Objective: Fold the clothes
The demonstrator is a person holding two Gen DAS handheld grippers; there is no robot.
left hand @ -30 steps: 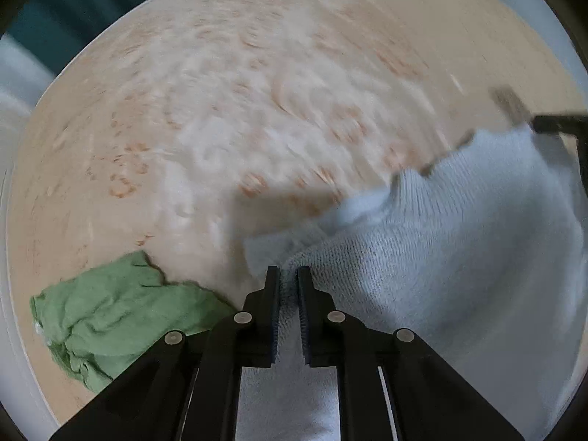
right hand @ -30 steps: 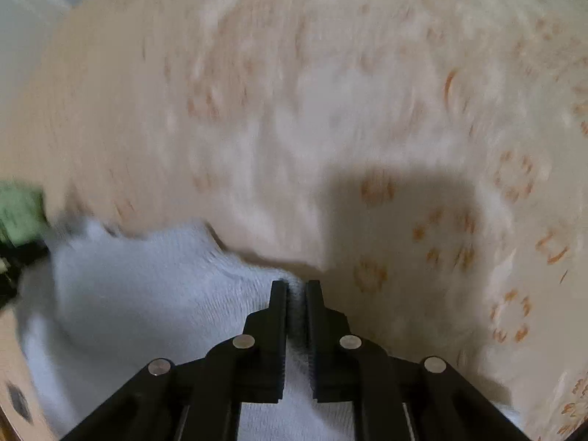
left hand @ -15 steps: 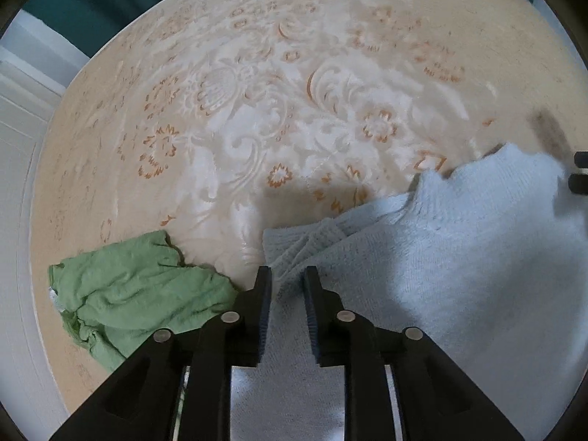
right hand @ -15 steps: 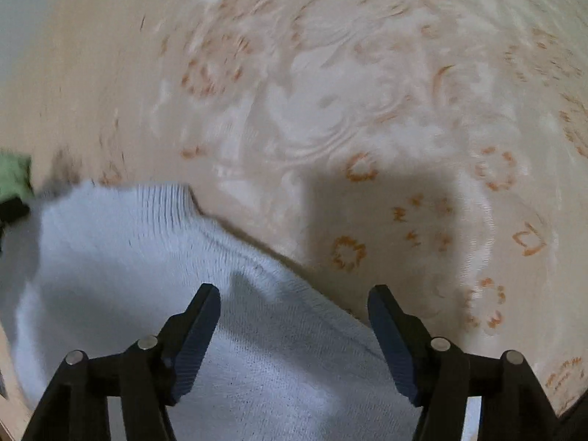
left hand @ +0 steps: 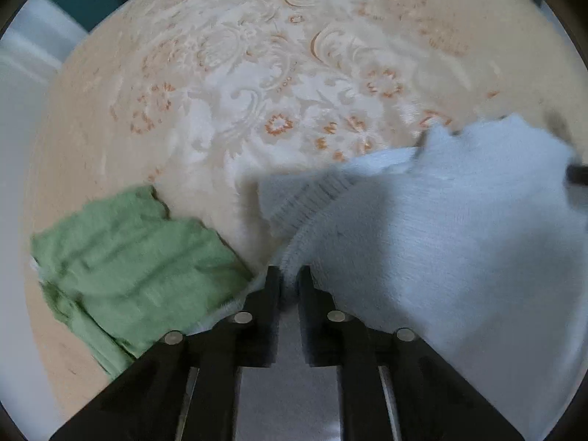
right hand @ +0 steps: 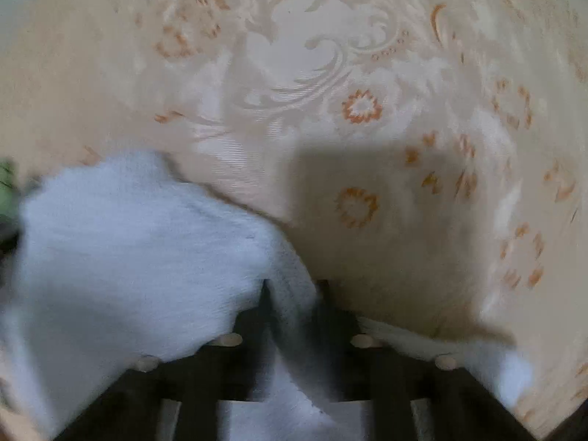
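Pale blue knit fills the lower right of my left wrist view: the sweater (left hand: 441, 242) lies spread on the cream bedspread (left hand: 257, 84) with its orange flower pattern. My left gripper (left hand: 290, 283) points down at it, and its jaws have just been closing; they now stand narrow, pinching a ribbed fold of the sweater's edge between the pads. A ribbed cuff or hem of the same knit lies flat just beyond the fingertips.

Beside the left gripper, toward the bedspread's left edge, a crumpled green garment (left hand: 136, 264) lies close to the sweater; I cannot tell whether the two touch. At the far right rim of that view a dark piece of my other tool pokes in over the sweater.

From the right wrist view, blurred, the sweater (right hand: 139, 250) covers the lower left, and my right gripper (right hand: 294, 294) also points down. Its jaws have just been closing after standing wide; they are now narrow with a raised ridge of the knit caught between them. The gripper's shadow falls on the bare bedspread (right hand: 367, 73) ahead of it.
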